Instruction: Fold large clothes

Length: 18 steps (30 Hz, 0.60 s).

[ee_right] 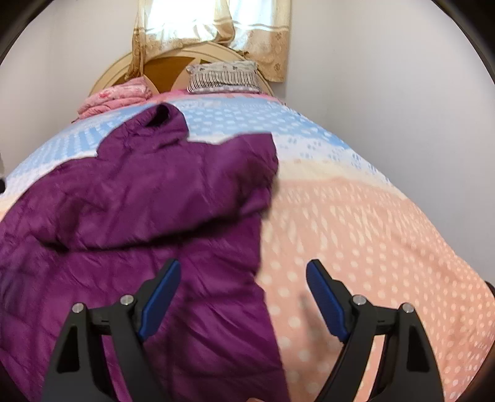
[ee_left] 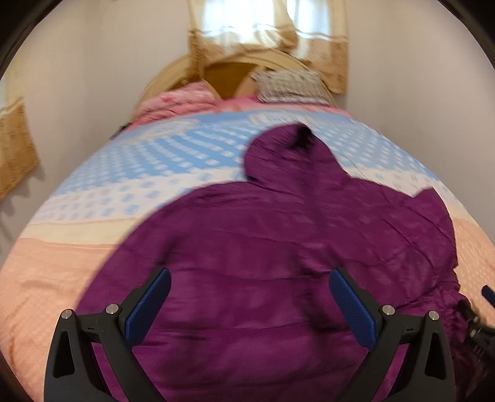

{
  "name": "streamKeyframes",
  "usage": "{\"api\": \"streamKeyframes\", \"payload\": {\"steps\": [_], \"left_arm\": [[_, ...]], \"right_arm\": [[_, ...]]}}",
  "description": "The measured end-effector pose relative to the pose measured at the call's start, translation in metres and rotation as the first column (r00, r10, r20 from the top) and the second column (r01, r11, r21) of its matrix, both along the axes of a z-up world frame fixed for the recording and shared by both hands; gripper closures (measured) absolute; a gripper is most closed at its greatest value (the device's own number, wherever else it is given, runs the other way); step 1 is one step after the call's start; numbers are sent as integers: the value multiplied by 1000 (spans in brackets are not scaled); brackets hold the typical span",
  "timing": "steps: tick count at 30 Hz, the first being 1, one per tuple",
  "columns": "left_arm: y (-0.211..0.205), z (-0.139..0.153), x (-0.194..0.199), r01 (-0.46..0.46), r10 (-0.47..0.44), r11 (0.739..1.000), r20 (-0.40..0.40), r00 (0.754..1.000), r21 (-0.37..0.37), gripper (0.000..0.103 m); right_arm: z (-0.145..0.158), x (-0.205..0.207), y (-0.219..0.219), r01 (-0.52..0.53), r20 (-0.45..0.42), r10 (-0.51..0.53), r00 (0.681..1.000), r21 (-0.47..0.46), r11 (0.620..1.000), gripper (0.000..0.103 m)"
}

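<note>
Right wrist view: my right gripper (ee_right: 243, 297) released, straddling purple jacket (ee_right: 139, 198) edge on bed (ee_right: 386, 232) — my left gripper (ee_left: 249, 297) spread wide above it, empty.

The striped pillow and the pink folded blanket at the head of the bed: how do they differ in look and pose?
The grey-and-white striped pillow bears dark stripes; the pink folded blanket has a pale flowery print. The pillow leans against the rounded wooden headboard under the beige curtain; the blanket lies in a low stack. In the right wrist view the pillow sits to the right and the blanket to the left. Both rest beyond the purple quilted hooded jacket.
</note>
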<state>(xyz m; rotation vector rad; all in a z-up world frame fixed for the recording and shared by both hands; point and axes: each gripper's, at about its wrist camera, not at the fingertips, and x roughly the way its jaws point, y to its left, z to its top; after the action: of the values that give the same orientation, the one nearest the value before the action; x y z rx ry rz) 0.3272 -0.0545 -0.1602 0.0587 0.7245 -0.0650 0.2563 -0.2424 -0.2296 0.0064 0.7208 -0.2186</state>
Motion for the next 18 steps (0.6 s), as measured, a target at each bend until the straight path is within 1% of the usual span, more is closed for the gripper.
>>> {"api": "streamKeyframes", "payload": {"steps": [1,3,4,5,6,7,8,9,11,12,14,15,17,18], "left_arm": [[-10,-6,6,16,-16,1000,-19,1000,-4,1],[-27,-17,14,30,-29,999,-45,999,12,1],[-37,-25,20,49,-48,999,-58,997,15,3],[-45,-32,25,66,-64,997,-67,996,28,6],[-52,-38,28,81,-77,996,-77,994,41,25],[-55,-43,31,99,-95,994,-91,991,41,60],[-56,-47,34,119,-114,992,-110,987,35,86],[-57,-49,36,120,-115,992,-122,986,34,86],[-51,-43,32,95,-90,994,-83,992,50,87],[-47,-37,28,77,-73,993,-49,996,86,87],[-39,-28,22,64,-63,991,-8,998,120,87],[-33,-23,18,53,-57,987,21,998,154,87],[-24,-20,15,37,-47,978,46,998,203,87],[-19,-19,14,36,-49,976,53,997,214,87]], "right_arm": [[-4,0,0,-1,-2,1,1000,-2,1000,16],[-9,-2,-3,-2,-3,2,1000,8,1000,12],[-12,-1,-3,2,-6,-2,1000,19,1000,12],[-12,-5,-10,4,-8,-4,1000,25,1000,12],[-13,-4,-11,5,-8,-5,1000,32,999,12],[-12,-4,-12,7,-7,-7,1000,36,999,11],[-13,-4,-13,7,-8,-6,1000,40,999,9],[-14,-5,-13,3,-10,-3,1000,47,999,9],[-17,-6,-17,-1,-20,3,1000,68,998,9],[-19,-7,-18,-1,-23,2,1000,77,997,9],[-21,-6,-23,1,-32,3,999,97,995,9],[-22,-5,-23,2,-40,2,999,99,995,9],[-24,1,-22,4,-63,1,998,83,997,7],[-24,2,-20,5,-70,1,998,72,997,6]]}}
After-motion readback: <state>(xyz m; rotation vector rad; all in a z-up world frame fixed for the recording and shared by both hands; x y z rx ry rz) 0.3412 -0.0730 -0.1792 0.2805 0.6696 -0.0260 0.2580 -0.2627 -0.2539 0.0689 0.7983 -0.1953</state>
